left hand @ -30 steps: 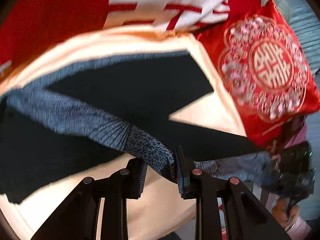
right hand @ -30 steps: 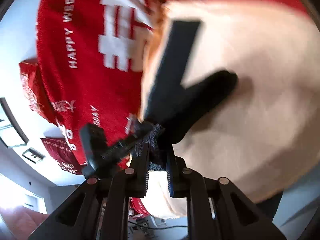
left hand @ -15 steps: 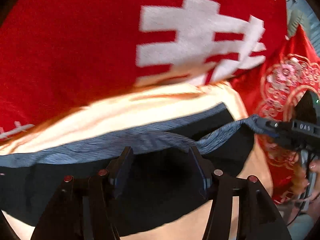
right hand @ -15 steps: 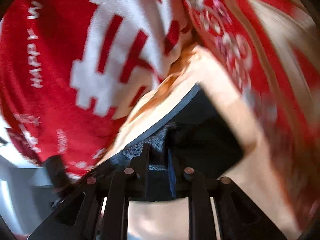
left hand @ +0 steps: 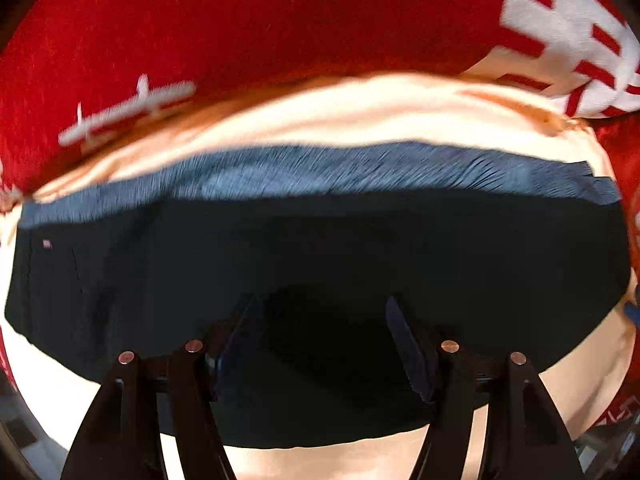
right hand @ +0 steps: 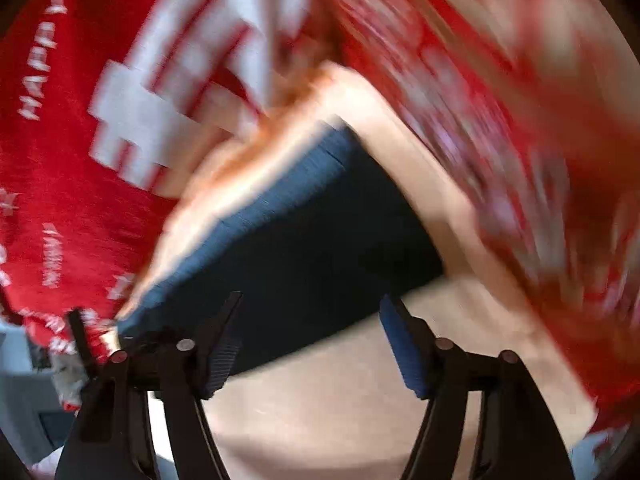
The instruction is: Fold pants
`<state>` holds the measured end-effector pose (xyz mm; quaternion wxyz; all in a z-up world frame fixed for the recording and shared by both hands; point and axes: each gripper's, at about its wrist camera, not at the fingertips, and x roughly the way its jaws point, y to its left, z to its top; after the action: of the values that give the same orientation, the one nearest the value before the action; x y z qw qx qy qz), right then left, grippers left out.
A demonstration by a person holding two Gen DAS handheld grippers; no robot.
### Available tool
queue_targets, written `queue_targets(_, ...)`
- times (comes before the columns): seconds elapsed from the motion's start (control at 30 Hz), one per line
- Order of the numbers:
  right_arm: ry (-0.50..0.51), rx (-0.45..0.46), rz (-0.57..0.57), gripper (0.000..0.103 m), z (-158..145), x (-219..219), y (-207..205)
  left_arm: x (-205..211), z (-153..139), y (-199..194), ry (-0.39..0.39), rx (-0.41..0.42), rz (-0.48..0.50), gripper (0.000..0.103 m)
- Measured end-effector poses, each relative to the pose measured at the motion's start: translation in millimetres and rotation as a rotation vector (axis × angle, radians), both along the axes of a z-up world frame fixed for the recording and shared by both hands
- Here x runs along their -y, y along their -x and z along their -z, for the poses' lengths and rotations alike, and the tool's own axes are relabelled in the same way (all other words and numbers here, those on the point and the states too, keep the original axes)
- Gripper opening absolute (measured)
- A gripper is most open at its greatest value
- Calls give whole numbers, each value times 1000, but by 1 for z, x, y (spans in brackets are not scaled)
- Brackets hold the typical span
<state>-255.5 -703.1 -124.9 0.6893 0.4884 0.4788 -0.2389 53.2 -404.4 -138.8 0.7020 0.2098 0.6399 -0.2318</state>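
Dark pants (left hand: pixel 320 248) lie folded flat as a wide band on a peach cloth (left hand: pixel 360 116), with a blue-grey waistband strip (left hand: pixel 320 172) along the far edge. My left gripper (left hand: pixel 320 320) points straight down over the middle of them, its jaws opening with nothing pinched between the pads. In the blurred right wrist view the same pants (right hand: pixel 312 240) show as a dark blue wedge. My right gripper (right hand: pixel 312 320) hangs over their near edge, jaws opening and free of the fabric.
A red blanket with white characters (left hand: pixel 240 20) covers the surface beyond the peach cloth. A red patterned cushion (right hand: pixel 500 140) lies to the right in the right wrist view. Grey floor (right hand: pixel 24 360) shows at the lower left edge there.
Both grippers let go of the pants' end that they carried over and opened. The pants now lie folded flat. Both hands swung across; the left came down closer to the cloth.
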Motion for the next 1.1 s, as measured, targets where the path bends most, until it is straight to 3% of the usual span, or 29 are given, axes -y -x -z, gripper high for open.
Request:
queue_targets(0.13,-29,-14,130,61,32,10,20,-3,6,-1,6,7,4,68)
queue_targets(0.23,-10,-7,166,15,36,19,19,-3,5,-3,5,10,3,68)
queue_targets(0.27,1,2,156,9,31,20,15,-3,3,-4,1,14,-1,68)
queue_targets(0.4,166,111,34,8,-23,23,-6,-7,-14,-10,30,55,-22,68)
queue_targets(0.47,198,129,-9,8,-35,27,-18,-8,-12,-13,19,53,-30,68)
queue_targets(0.63,58,4,2,14,20,39,-14,-17,8,-20,-14,31,-68,68)
queue_targets(0.7,9,-40,-13,15,39,38,-5,-22,8,-17,-13,48,-61,74)
queue_targets(0.73,24,-36,-31,17,37,35,-2,-24,9,-15,-24,55,-55,79)
queue_targets(0.83,3,-70,-25,32,27,23,10,-36,5,-11,-41,43,-51,79)
queue_targets(0.93,-44,-41,-11,32,17,7,21,-50,-2,-11,-68,43,-57,79)
queue_targets(1.1,-96,-19,-93,32,15,-32,13,-87,-16,-12,-99,38,-94,79)
